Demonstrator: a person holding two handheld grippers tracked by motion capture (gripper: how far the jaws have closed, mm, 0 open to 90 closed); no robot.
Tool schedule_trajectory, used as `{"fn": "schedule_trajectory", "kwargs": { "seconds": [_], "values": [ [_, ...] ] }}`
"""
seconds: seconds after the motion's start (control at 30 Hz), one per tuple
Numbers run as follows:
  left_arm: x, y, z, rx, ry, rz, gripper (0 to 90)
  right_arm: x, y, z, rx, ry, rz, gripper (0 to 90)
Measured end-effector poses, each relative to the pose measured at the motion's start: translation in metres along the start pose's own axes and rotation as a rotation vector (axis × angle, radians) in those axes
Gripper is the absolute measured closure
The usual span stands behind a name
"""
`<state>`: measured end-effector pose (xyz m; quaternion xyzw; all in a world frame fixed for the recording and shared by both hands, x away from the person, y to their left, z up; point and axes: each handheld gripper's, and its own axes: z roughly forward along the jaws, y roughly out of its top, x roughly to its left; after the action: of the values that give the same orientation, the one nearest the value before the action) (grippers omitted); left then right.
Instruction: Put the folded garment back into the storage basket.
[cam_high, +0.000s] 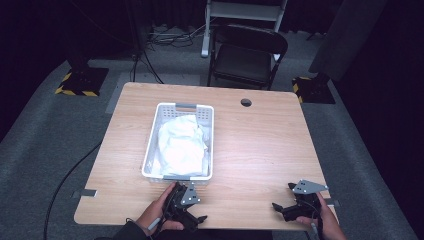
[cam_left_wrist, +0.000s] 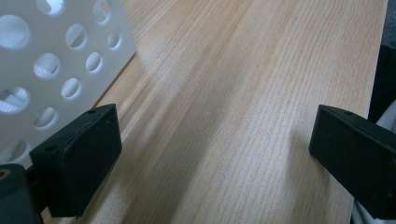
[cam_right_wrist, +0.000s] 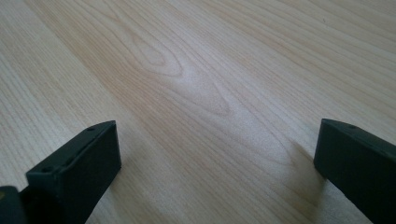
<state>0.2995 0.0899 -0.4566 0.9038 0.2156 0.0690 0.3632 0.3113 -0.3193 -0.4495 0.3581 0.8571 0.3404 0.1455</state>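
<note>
Basket (cam_high: 179, 142) of white plastic, seen from the high view standing lengthwise near the middle of the wooden counter (cam_high: 260, 145), heaped with crumpled white cloth (cam_high: 181, 140). Just below its near end, the left gripper (cam_high: 192, 215), held in the left hand (cam_high: 159, 212) at the counter's near edge, body beside the basket's near wall, fingers turned rightward and toward the near edge, away from the basket. Well apart to the right, the right gripper (cam_high: 281, 199) in the right hand (cam_high: 325, 215) near the near right corner, grey three-cornered plate (cam_high: 309, 187) on top, fingers aimed leftward across bare wood, far from the basket. Behind the counter, a black folding chair (cam_high: 248, 55) on grey floor. From the left gripper view: left gripper (cam_left_wrist: 212, 154) fingers (cam_left_wrist: 79, 158) spread wide, nothing between them but bare counter (cam_left_wrist: 224, 93); the basket's (cam_left_wrist: 56, 65) perforated white wall at upper left, just beside the left-hand finger, contact impossible to judge. From the right gripper view: right gripper (cam_right_wrist: 215, 163) fingers (cam_right_wrist: 79, 163) likewise spread wide and low over the wood grain of the counter (cam_right_wrist: 187, 74), gripping nothing.
</note>
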Motion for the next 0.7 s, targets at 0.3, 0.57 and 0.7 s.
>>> {"fn": "schedule_trajectory", "kwargs": {
  "seconds": [0.3,0.57,0.7],
  "values": [
    [0.0002,0.0004,0.0005,0.001,-0.002,0.0,1.6,-0.0004,0.0006,0.0007,-0.001,-0.001,-0.001,0.5],
    [-0.0001,0.0005,0.0005,0.001,0.0,-0.002,1.6,-0.0007,0.0034,0.0033,0.001,-0.001,0.0,0.5],
    [0.0,0.0005,0.0005,0.001,0.0,-0.002,1.6,-0.0009,0.0037,0.0037,0.0,-0.001,0.0,0.5]
  ]
}}
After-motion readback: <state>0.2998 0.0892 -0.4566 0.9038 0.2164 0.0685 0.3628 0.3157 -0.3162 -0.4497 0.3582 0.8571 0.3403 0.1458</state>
